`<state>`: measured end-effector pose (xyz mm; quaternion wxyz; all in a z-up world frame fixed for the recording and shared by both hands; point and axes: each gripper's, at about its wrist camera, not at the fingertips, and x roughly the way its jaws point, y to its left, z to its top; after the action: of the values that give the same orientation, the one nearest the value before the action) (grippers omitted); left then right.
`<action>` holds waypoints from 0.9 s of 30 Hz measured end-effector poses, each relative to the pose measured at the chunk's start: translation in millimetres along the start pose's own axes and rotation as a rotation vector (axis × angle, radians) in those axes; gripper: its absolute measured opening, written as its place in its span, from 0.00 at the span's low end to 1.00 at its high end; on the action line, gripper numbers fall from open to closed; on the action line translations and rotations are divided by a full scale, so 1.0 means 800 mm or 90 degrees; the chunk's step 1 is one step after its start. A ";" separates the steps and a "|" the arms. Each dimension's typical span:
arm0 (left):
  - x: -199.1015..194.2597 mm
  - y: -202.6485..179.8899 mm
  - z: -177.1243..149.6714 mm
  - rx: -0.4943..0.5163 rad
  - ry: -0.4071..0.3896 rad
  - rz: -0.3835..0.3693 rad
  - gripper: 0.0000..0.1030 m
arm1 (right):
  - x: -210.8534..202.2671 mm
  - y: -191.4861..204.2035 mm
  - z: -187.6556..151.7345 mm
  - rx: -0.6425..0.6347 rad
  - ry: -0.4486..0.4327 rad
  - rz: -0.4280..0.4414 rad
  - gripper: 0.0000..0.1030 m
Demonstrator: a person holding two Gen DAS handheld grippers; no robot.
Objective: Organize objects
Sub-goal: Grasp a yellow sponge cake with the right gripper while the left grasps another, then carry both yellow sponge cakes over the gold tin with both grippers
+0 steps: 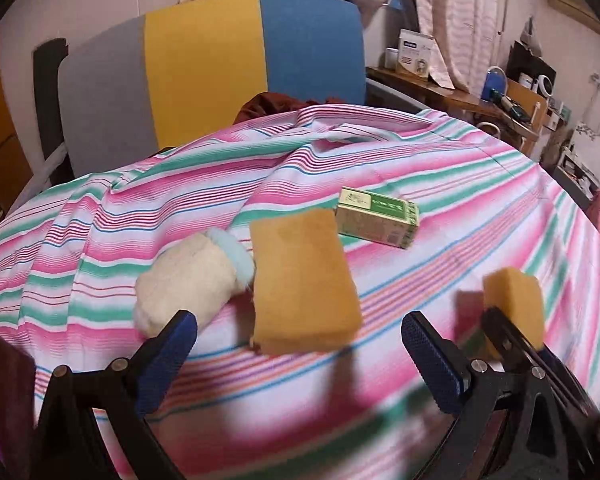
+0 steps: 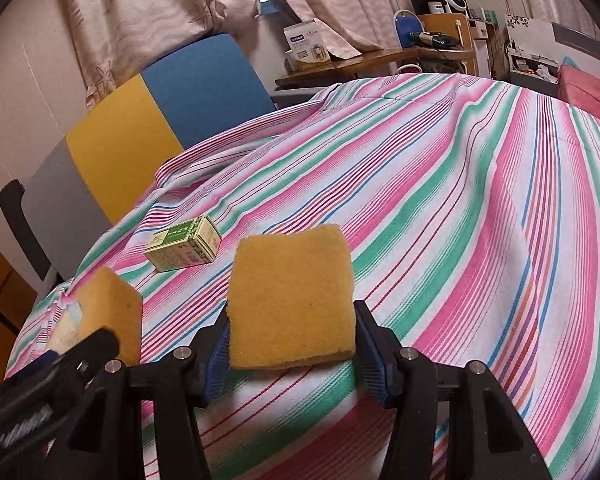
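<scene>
The right gripper (image 2: 292, 344) is clenched on a yellow sponge (image 2: 290, 300), its blue pads pressing the sponge's two sides and holding it above the striped cloth (image 2: 440, 220). The left gripper (image 1: 296, 356) stands released, its jaws wide apart with nothing between them.

Taking the green box (image 1: 376, 216) as the landmark: it lies on its side on the striped cloth, touched by neither gripper. A second yellow sponge (image 1: 304, 280) lies just on the near side of the box, nearly touching its corner, ahead of the left gripper's spread fingers. A cream plush toy (image 1: 188, 276) with a pale blue trim rests against that sponge, on the side away from the box. The held sponge sits nearer the camera than the box and off to its right in the left wrist view. Beyond the box, past the cloth's rumpled edge, stands a chair (image 1: 204, 64) with a grey, yellow and blue back.
</scene>
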<state>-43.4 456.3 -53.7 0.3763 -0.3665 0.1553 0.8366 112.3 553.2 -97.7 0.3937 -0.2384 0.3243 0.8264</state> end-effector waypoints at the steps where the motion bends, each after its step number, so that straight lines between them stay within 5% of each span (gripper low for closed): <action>1: 0.004 -0.003 0.001 0.009 -0.009 0.007 0.99 | 0.000 0.001 0.000 0.000 -0.001 -0.001 0.55; 3: 0.008 -0.007 -0.001 0.029 -0.030 0.019 0.90 | 0.003 0.002 0.001 -0.002 -0.001 -0.002 0.55; 7: 0.029 -0.007 -0.006 0.040 0.010 0.027 0.53 | 0.003 0.002 0.001 -0.003 -0.003 -0.002 0.55; 22: -0.038 0.010 -0.067 0.042 -0.068 0.016 0.51 | 0.001 0.006 0.001 -0.019 -0.013 -0.012 0.55; 27: -0.064 0.023 -0.089 0.021 -0.093 0.027 0.50 | -0.028 0.064 -0.013 -0.179 -0.090 -0.002 0.54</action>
<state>1.2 379.4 -65.5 0.3750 -0.2951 0.1487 0.8661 85.2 509.6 -72.3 0.3798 -0.2329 0.1762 0.8777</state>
